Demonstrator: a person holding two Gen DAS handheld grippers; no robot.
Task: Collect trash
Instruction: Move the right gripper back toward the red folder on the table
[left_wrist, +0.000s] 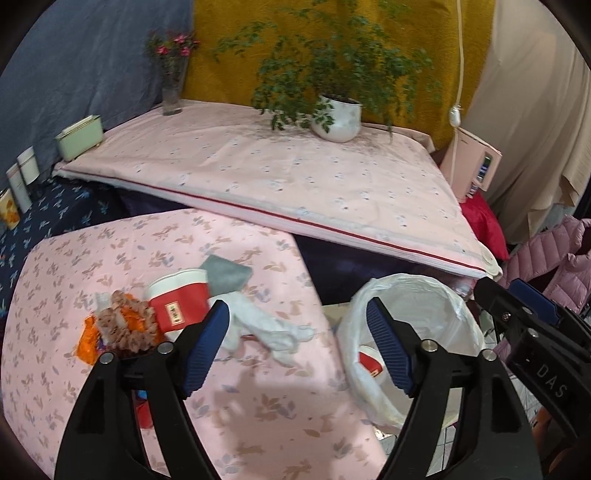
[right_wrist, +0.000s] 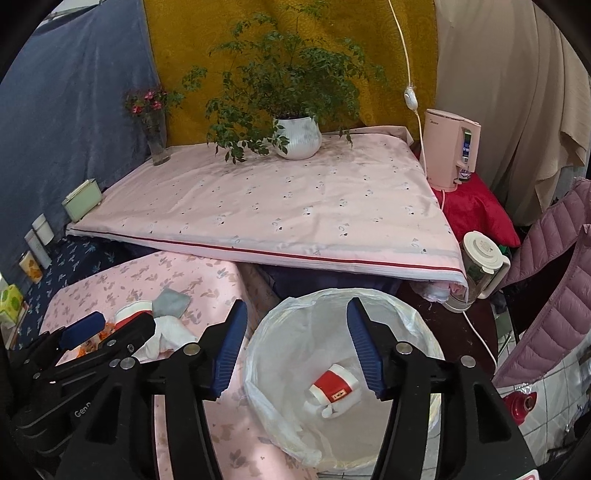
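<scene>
A red and white paper cup (left_wrist: 183, 301) lies on the pink flowered table (left_wrist: 258, 406), beside an orange snack wrapper (left_wrist: 118, 330), a crumpled white tissue (left_wrist: 266, 328) and a grey cloth (left_wrist: 227, 275). My left gripper (left_wrist: 297, 350) is open and empty, just in front of the tissue. A bin lined with a white bag (right_wrist: 295, 325) stands right of the table; a red and white cup (right_wrist: 334, 387) lies in it. My right gripper (right_wrist: 297, 350) is open and empty above the bin. The bin (left_wrist: 443, 295) and right gripper (left_wrist: 532, 325) also show in the left wrist view.
A higher table under a pale pink cloth (right_wrist: 277, 210) holds a potted plant (right_wrist: 297, 136) and a flower vase (right_wrist: 157, 140). A pink water dispenser (right_wrist: 448, 147), a glass kettle (right_wrist: 476, 269) and a pink jacket (right_wrist: 554, 288) stand at the right. Tins (left_wrist: 22, 177) line the left.
</scene>
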